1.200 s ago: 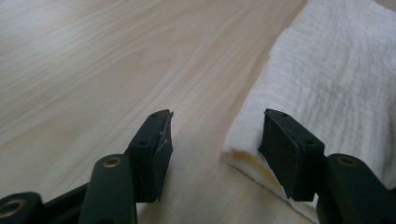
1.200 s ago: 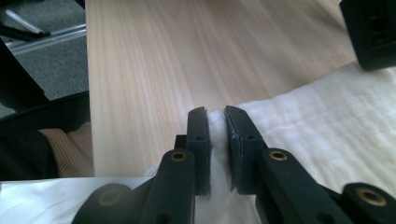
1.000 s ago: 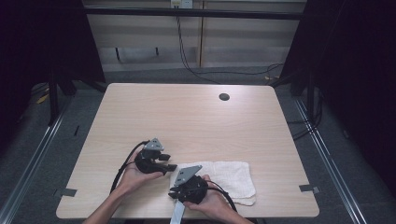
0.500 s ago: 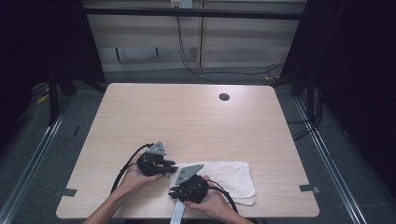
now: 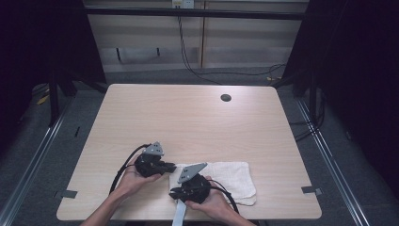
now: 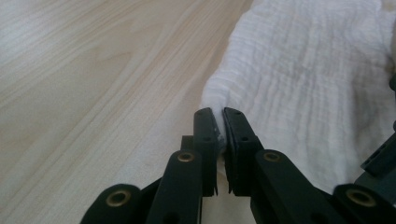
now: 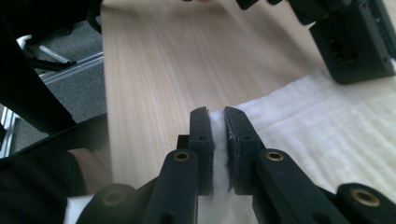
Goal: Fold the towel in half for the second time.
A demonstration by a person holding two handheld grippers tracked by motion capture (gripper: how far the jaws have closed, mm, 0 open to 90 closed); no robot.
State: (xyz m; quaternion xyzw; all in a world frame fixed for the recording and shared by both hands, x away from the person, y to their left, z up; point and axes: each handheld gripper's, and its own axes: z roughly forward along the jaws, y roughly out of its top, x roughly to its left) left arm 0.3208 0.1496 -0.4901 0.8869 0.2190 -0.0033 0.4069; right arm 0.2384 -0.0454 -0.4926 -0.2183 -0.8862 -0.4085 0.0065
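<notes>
**Both grippers clamped on white cloth at near edge of tabletop**

High view: the white cloth lies flat at the 6 o'clock side of the tabletop. The left gripper meets its 9 o'clock edge; the right gripper sits at its near-left corner.

Left gripper view: the jaws have just been closing and now pinch a fold of the cloth.

Right gripper view: the jaws are clamped on the cloth edge; the left gripper shows at 1 o'clock.
</notes>
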